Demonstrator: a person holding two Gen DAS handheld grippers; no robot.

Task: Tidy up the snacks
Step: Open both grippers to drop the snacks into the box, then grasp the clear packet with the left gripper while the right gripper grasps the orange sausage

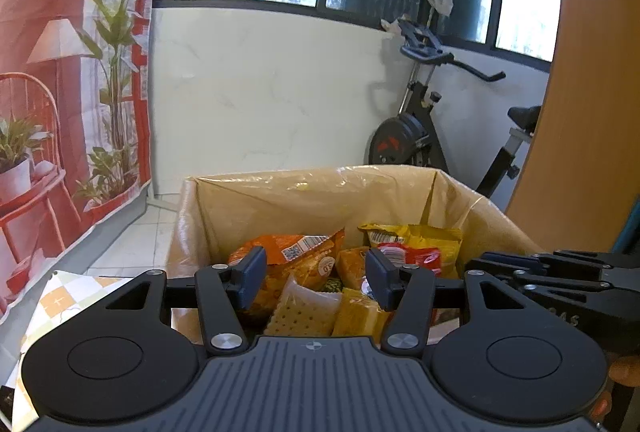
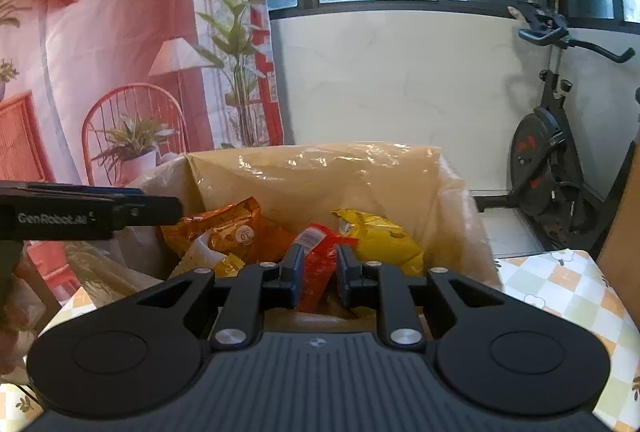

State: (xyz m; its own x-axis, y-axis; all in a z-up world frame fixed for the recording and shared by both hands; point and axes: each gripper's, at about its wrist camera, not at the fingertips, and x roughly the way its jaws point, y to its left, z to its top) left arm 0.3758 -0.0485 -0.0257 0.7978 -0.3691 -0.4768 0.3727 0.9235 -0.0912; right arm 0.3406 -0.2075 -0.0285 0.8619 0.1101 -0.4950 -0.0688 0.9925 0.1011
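A cardboard box lined with clear plastic (image 1: 304, 191) (image 2: 320, 167) holds several snack packets. Among them are an orange packet (image 1: 288, 248) (image 2: 224, 228), a yellow packet (image 1: 424, 236) (image 2: 384, 240), a red packet (image 1: 404, 256) (image 2: 320, 288) and a clear pack of crackers (image 1: 304, 316). My left gripper (image 1: 316, 272) (image 2: 176, 209) hovers over the box's near edge, open, with nothing between its pads. My right gripper (image 2: 318, 264) (image 1: 478, 264) stands beside it over the box. Its jaws are only narrowly apart, and the red packet shows in the gap.
The box stands on a table with a checked cloth (image 2: 560, 284) (image 1: 68, 296). A red printed backdrop (image 1: 60, 71) hangs at the left. An exercise bike (image 1: 420, 135) (image 2: 552, 159) stands by the white wall under the window. A wooden panel (image 1: 592, 111) rises at the right.
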